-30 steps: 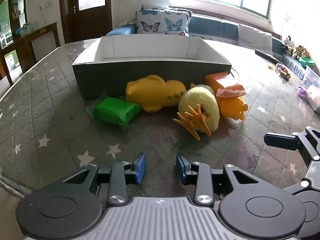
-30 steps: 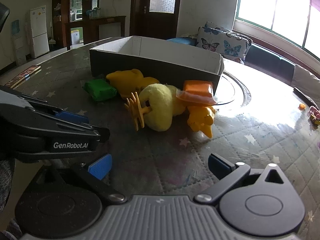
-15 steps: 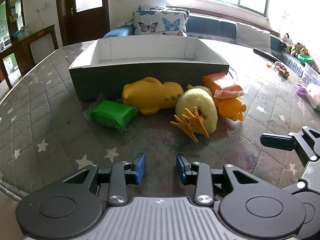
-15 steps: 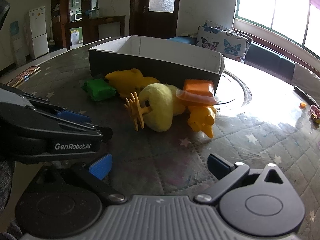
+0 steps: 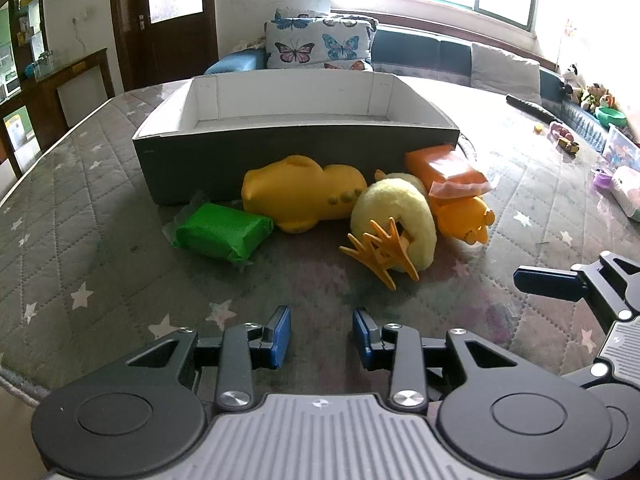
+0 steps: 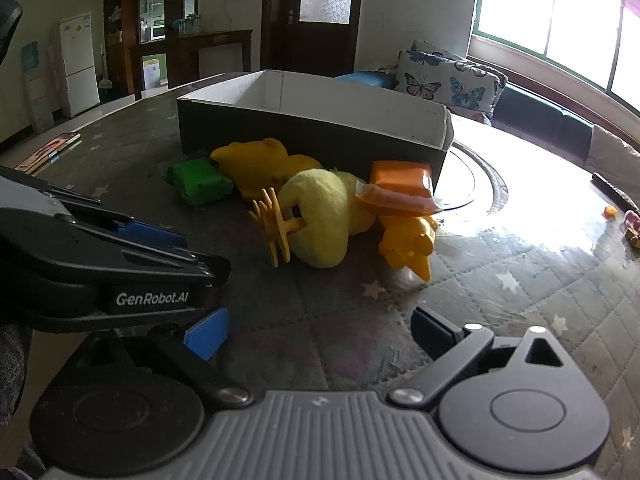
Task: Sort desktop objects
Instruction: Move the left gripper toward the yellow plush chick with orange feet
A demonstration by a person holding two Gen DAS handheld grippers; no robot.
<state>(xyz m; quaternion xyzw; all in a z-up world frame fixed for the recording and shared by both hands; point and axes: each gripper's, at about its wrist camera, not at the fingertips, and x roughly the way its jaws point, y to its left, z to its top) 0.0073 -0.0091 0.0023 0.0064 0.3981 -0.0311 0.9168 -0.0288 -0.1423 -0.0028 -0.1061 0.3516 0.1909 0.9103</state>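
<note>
A grey open box (image 5: pixel 296 148) (image 6: pixel 312 136) stands on the quilted table. In front of it lie a green wrapped block (image 5: pixel 222 231) (image 6: pixel 199 181), a yellow-orange rubber toy (image 5: pixel 300 194) (image 6: pixel 256 162), a pale yellow plush ring (image 5: pixel 396 216) (image 6: pixel 320 216), an orange claw clip (image 5: pixel 380 252) (image 6: pixel 274 226), an orange packet (image 5: pixel 448 172) (image 6: pixel 400 186) and an orange duck toy (image 5: pixel 464 216) (image 6: pixel 408 240). My left gripper (image 5: pixel 321 334) is open a little and empty, near the table's front edge. My right gripper (image 6: pixel 320 330) is wide open and empty, right of the left one.
The table's near edge (image 5: pixel 16 376) is close below the left gripper. Small toys and a tub (image 5: pixel 612 160) lie at the far right. A black remote (image 5: pixel 532 106) lies beyond the box. A sofa with butterfly pillows (image 5: pixel 320 44) stands behind.
Both grippers have drifted slightly back and up from the pile, so the box and toys sit a little higher in view. Neither jaw opening has changed.
</note>
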